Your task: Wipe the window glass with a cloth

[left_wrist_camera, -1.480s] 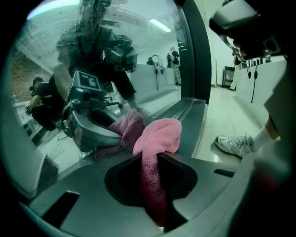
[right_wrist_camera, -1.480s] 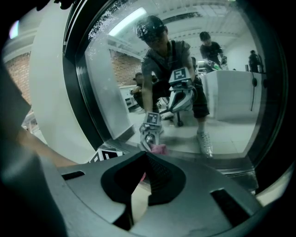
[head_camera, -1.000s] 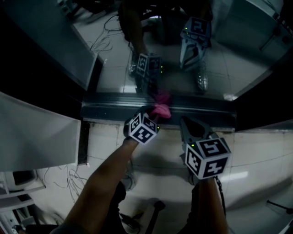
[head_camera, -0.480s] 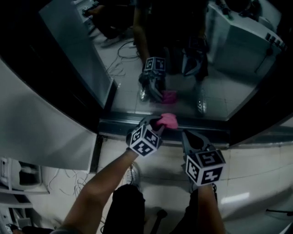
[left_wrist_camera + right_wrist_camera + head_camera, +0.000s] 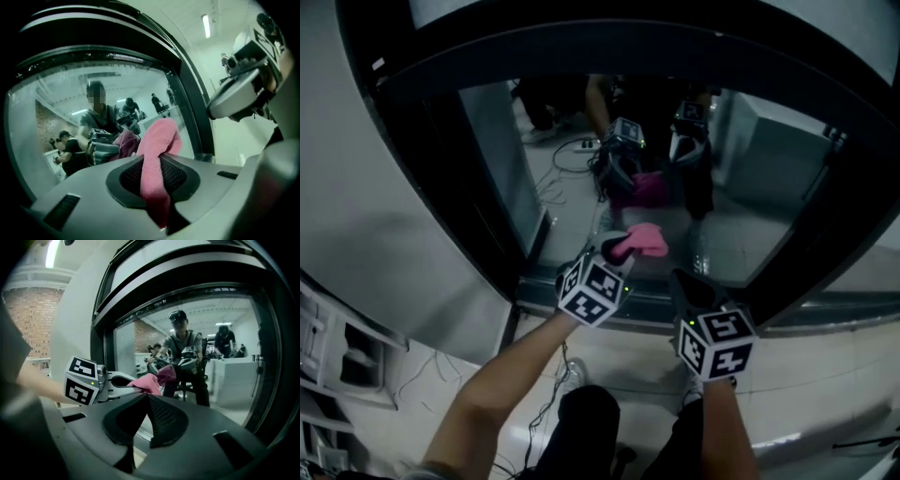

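Left gripper point(image 5: 614, 247) clamps a pink cloth point(image 5: 643, 239), jaws closed tight on its folded middle. The free end is raised toward the lower part of the window glass point(image 5: 769, 178); can't tell whether cloth meets pane. Right gripper point(image 5: 679, 279) hangs just beside it and lower, jaws pressed together w/ nothing btwn them. Dark window frame point(image 5: 441, 197) rings the glass, which mirrors both grippers & the cloth.

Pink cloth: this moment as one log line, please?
left gripper: shut on pink cloth | pink cloth: near window glass | right gripper: shut, empty
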`<state>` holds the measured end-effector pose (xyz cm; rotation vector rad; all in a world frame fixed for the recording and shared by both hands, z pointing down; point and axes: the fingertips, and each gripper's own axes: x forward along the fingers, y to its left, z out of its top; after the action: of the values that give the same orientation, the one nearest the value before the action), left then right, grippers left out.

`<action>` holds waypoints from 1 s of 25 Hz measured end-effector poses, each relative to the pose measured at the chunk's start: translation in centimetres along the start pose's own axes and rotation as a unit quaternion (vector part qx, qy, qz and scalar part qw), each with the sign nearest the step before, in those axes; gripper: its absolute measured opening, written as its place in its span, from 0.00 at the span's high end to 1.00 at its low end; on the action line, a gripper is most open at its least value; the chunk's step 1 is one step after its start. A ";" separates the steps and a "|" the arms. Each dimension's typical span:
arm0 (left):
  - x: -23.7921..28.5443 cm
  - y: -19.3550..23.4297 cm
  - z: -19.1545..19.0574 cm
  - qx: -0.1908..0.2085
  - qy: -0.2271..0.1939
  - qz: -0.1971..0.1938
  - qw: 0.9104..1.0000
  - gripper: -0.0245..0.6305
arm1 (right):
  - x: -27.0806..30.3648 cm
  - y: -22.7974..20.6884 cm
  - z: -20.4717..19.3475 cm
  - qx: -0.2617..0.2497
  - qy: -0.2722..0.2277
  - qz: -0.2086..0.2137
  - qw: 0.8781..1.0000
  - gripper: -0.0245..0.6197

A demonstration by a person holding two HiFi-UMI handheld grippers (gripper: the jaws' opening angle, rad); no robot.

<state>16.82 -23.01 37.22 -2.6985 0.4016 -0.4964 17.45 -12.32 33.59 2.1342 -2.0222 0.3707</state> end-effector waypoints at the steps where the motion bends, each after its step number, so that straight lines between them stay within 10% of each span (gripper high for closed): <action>1: -0.6 0.8 1.2 0.002 -0.008 0.006 1.000 0.88 | -0.4 0.3 0.9 -0.005 -0.005 -0.001 1.000 0.96; 25: -10.1 16.6 21.6 0.060 -0.126 0.117 0.983 0.88 | -3.5 4.5 12.8 -0.077 -0.063 -0.022 0.995 0.96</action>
<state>12.73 -27.88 8.88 -2.5113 0.5870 -0.1069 13.59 -13.06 20.18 2.1522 -1.9926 0.0714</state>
